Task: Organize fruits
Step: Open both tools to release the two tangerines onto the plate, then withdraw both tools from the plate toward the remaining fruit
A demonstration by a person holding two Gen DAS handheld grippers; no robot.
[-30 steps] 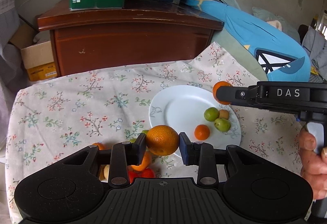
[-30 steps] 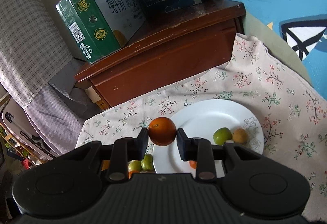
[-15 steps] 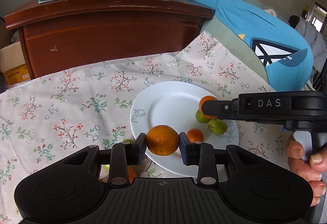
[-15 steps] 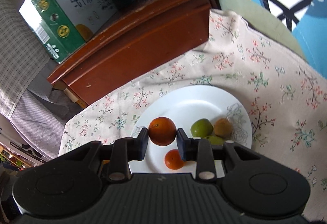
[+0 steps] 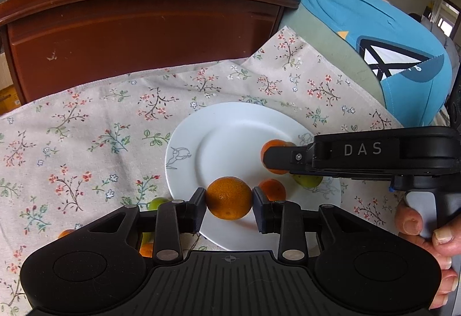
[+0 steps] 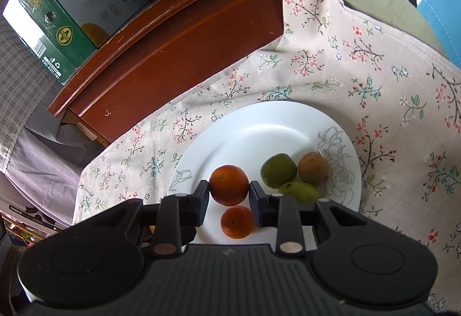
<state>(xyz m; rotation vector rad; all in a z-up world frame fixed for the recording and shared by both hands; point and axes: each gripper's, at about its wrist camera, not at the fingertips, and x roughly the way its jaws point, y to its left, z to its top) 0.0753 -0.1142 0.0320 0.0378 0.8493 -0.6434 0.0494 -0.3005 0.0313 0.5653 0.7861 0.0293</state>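
orange [image 5: 228, 198] clamped btwn left tongs [image 5: 229, 208], over plate [image 5: 230, 126]

Black ribbed claw [image 5: 229, 202] — white "DAS" lettering, screws

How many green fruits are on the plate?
2. A round green fruit sits beside the brown fruit, and a longer green one lies just in front of it, partly behind the right tool. Others could be hidden.

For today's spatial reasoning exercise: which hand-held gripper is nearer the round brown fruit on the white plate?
Right. The right hand-held gripper hovers just beside the brown fruit; the left hand-held gripper sits across the white plate.
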